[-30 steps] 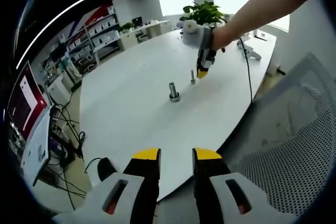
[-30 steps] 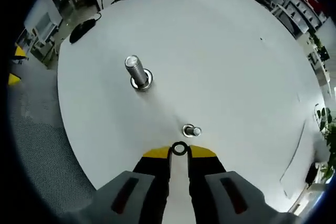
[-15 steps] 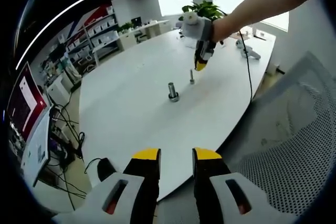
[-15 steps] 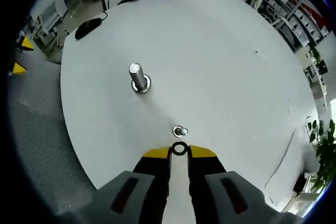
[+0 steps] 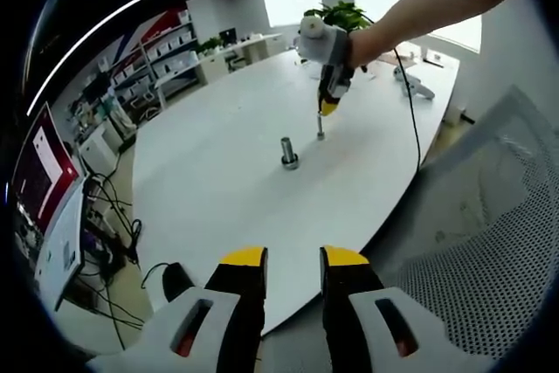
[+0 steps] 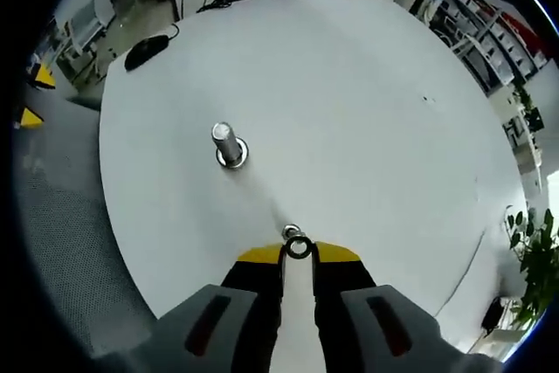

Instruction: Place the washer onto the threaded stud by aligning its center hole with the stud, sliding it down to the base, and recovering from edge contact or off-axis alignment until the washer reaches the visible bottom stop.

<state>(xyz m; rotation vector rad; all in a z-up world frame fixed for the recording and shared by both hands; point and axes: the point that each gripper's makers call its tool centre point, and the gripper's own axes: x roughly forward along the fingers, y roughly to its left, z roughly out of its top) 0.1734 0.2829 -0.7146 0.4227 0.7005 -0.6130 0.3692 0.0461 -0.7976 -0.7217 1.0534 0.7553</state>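
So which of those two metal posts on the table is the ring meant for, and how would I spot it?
Start at the big white table. Two upright metal posts stand near its middle; look just past the right gripper, whose yellow tips pinch the small washer. The thin stud beside it is the one, far slimmer than the thick bolt standing farther off.

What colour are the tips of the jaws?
Yellow, on the right gripper holding the washer; clearest in the right gripper view.

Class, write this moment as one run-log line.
right gripper: shut on washer | washer: above small stud, not seated | large stud: apart | left gripper: open, off table
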